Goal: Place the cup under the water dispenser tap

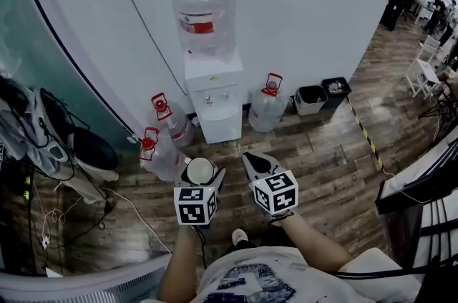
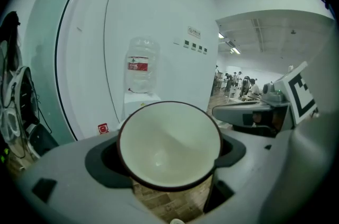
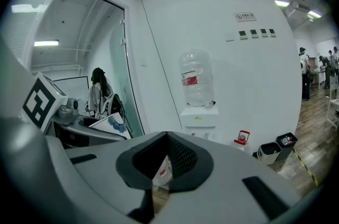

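Cup [image 2: 168, 146] clamped in left tool [image 1: 200, 169], dispenser [image 1: 215, 97] well apart

Cup [image 1: 200, 170]: white inside, dark rim, empty. It is held upright, mouth up, clamped between the jaws of the left gripper [image 1: 203, 174].

Water dispenser [image 1: 215, 97]: white, topped by an inverted clear bottle [image 1: 205, 6]. Its taps [image 1: 210, 100] are seen in the front recess, well apart from the cup.

Cup [image 2: 168, 146] white w/ dark rim, maybe brown; dispenser [image 1: 215, 97] white.
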Motion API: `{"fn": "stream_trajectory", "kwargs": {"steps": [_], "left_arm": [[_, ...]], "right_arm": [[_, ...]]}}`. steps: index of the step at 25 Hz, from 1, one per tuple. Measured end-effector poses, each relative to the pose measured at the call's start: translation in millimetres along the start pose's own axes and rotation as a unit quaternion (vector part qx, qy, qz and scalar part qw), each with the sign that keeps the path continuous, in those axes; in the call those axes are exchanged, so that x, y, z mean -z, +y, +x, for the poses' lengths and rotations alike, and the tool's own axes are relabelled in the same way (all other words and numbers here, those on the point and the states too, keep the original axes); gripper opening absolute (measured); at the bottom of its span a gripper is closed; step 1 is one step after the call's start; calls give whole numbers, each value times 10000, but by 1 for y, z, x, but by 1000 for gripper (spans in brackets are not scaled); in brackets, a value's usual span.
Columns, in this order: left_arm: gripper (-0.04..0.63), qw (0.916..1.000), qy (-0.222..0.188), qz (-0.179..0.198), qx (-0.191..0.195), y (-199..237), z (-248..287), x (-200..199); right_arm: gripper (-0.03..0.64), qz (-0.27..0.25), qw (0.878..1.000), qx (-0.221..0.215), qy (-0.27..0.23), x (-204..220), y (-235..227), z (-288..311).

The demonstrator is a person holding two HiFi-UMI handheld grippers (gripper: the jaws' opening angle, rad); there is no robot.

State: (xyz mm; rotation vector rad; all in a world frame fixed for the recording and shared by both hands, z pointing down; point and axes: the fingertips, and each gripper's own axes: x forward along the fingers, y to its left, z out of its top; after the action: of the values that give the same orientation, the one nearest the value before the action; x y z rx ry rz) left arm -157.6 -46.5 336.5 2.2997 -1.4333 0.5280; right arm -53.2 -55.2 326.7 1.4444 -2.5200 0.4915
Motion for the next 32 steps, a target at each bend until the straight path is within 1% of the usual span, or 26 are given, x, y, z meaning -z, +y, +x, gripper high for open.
{"fn": "stream_trajectory", "kwargs": {"steps": [6, 14, 18, 24, 28, 32], "left_arm": [[446, 10000, 42, -46, -6, 19, 25, -3], [446, 9999, 114, -70, -7, 42, 86, -7], [446, 9999, 124, -35, -21, 53, 130, -9], [446, 9998, 160, -39, -132, 81, 204, -2], [446, 9994, 273, -98, -167, 98, 256, 11], [446, 9988, 404, -187, -219, 119, 304, 34]], "right_arm": [[20, 32, 9999, 40, 118, 4, -11, 24], [20, -8, 9998, 20, 211, 9, -44, 86], [20, -60, 9998, 25, 187, 11, -71, 124], [20, -26, 9996, -132, 256, 34, -105, 187], [20, -38, 9993, -59, 365, 54, -138, 231], [20, -46, 9988, -11, 481, 81, -169, 272]]}}
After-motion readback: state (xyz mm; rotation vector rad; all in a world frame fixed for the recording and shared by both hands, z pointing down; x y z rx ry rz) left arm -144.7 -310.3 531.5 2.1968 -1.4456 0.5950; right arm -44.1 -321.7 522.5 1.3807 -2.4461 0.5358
